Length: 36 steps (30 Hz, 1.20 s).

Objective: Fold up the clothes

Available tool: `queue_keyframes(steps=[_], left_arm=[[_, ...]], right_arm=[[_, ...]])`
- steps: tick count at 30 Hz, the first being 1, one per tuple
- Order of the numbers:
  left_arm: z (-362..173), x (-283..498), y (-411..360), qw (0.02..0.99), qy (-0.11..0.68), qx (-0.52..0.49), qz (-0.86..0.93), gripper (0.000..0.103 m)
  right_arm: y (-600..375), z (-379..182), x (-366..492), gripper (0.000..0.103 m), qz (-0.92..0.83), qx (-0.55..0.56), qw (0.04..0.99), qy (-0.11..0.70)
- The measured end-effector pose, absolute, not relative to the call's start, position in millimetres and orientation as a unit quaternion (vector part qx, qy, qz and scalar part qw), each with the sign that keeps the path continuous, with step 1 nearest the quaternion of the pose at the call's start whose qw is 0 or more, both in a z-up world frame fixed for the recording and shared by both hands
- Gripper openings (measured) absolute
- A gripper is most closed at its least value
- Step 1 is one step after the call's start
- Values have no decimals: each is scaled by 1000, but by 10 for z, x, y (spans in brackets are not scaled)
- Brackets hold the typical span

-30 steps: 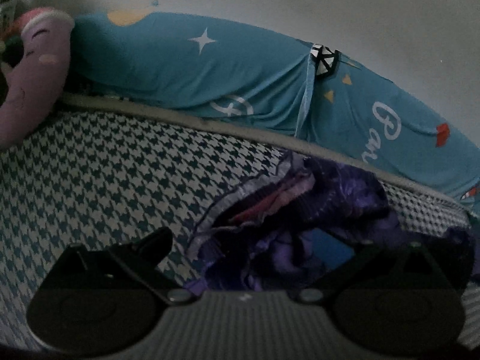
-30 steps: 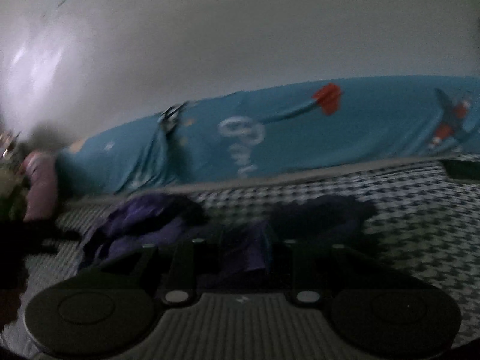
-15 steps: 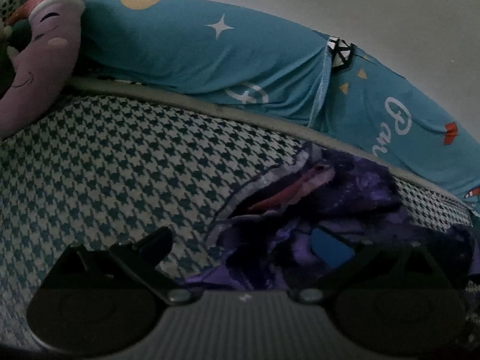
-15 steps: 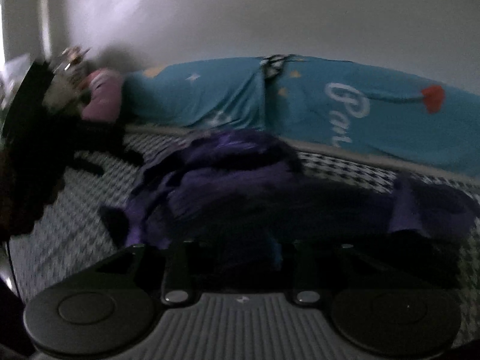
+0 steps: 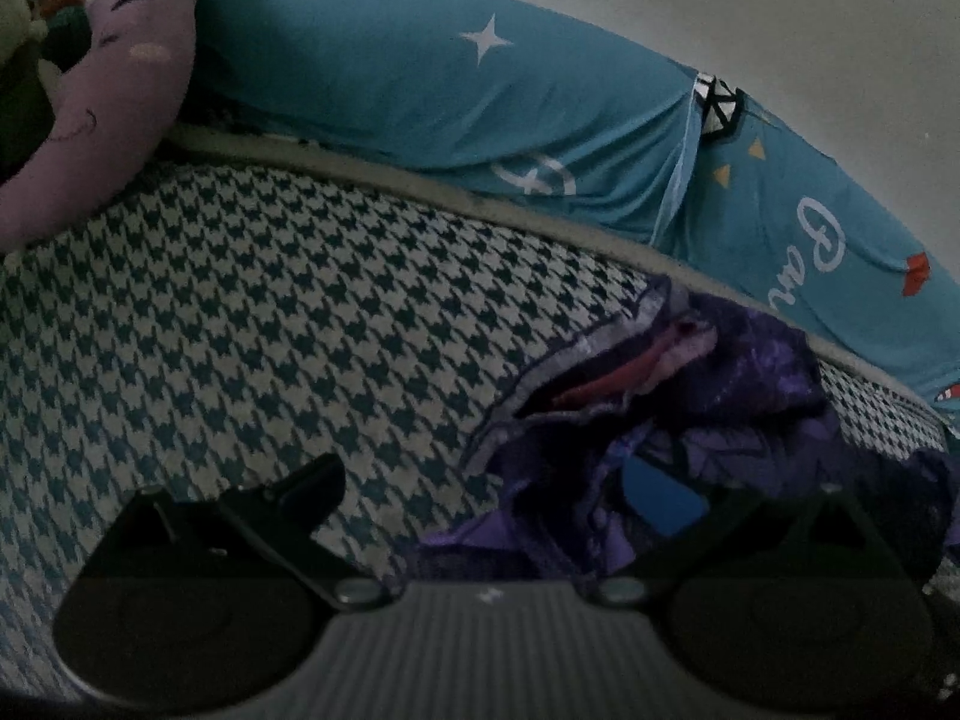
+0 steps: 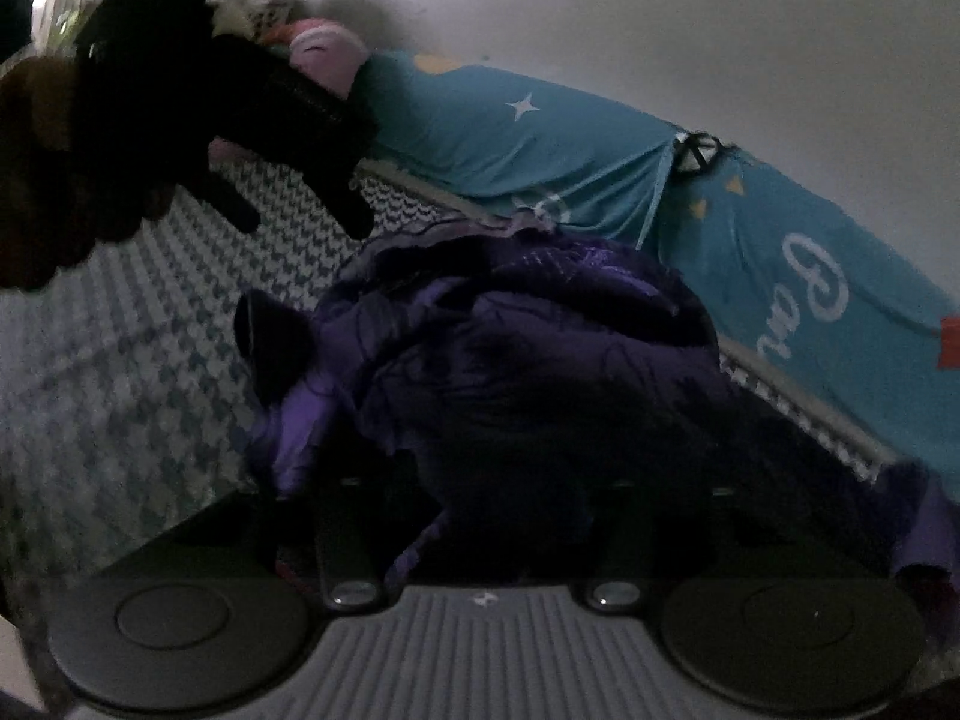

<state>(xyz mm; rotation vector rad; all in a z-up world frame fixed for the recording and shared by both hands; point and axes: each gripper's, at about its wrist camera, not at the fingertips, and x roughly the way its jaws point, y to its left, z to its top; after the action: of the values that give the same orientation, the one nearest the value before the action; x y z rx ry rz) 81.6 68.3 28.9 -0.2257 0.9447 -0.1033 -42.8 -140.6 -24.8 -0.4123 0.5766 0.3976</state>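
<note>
Between opening right gripper (image 6: 480, 516) jaws: crumpled purple garment (image 6: 540, 360), on bedspread (image 6: 120, 408).

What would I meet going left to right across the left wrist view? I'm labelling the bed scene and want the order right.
Purple plush toy → houndstooth bedcover → crumpled purple garment → red mark on the teal sheet at the far right.
</note>
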Motion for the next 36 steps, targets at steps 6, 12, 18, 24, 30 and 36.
queue_keyframes(steps=[6,12,18,24,30,36], left_arm=[[272,812,712,876,464,-114,-66,103],[250,790,771,865,476,-131,-91,103],[260,742,808,857,480,-143,-120,103],[421,629,901,856,460,-170,-161,103],[630,521,1089,857,433,-211,-185,103],[642,501,1214,851,435,-235,-179,103]], right_arm=[[-1228,-392,-428,51,202,-260,904,273],[-1135,-504,-324,22,169,-287,905,265],[-1216,-137,-232,7,175,-177,934,257],[-1458,386,-135,7,202,19,953,224],[-1357,515,-114,7,266,114,932,217],[-1007,415,-192,8,294,15,925,238]])
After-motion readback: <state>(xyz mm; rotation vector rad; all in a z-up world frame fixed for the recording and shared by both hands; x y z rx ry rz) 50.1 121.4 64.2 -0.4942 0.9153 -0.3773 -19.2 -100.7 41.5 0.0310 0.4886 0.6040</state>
